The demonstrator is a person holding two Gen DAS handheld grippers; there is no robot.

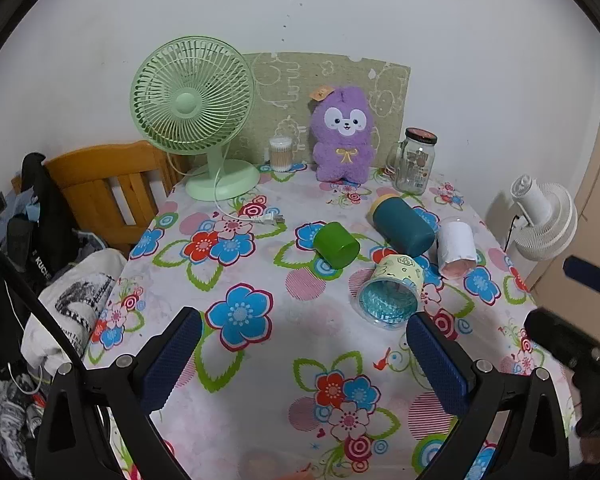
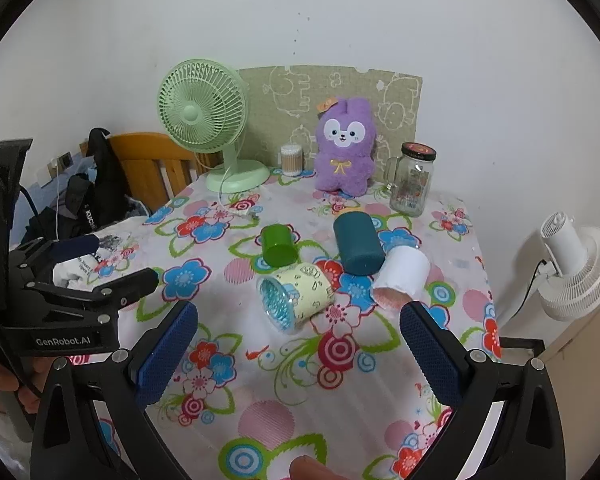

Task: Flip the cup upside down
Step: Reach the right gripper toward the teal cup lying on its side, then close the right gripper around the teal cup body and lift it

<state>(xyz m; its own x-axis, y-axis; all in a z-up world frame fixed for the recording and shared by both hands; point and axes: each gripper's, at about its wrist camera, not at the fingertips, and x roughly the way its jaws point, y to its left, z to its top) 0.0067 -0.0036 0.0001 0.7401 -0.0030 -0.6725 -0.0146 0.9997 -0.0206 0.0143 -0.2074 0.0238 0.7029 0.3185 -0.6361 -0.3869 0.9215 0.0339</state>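
While four cups lay on their sides on the floral-clothed counter (image 2: 340, 380), we saw the pale yellow patterned cup (image 2: 300, 294) nearest us, its long axis level and its mouth with a glittery blue inside toward us. Beside it lay a smooth green cup (image 2: 278, 246), a teal cup (image 2: 358, 244) and a white cup (image 2: 402, 278). Our left gripper (image 1: 304, 356) and right gripper (image 2: 298, 350) gaped wide, empty, touching nothing.
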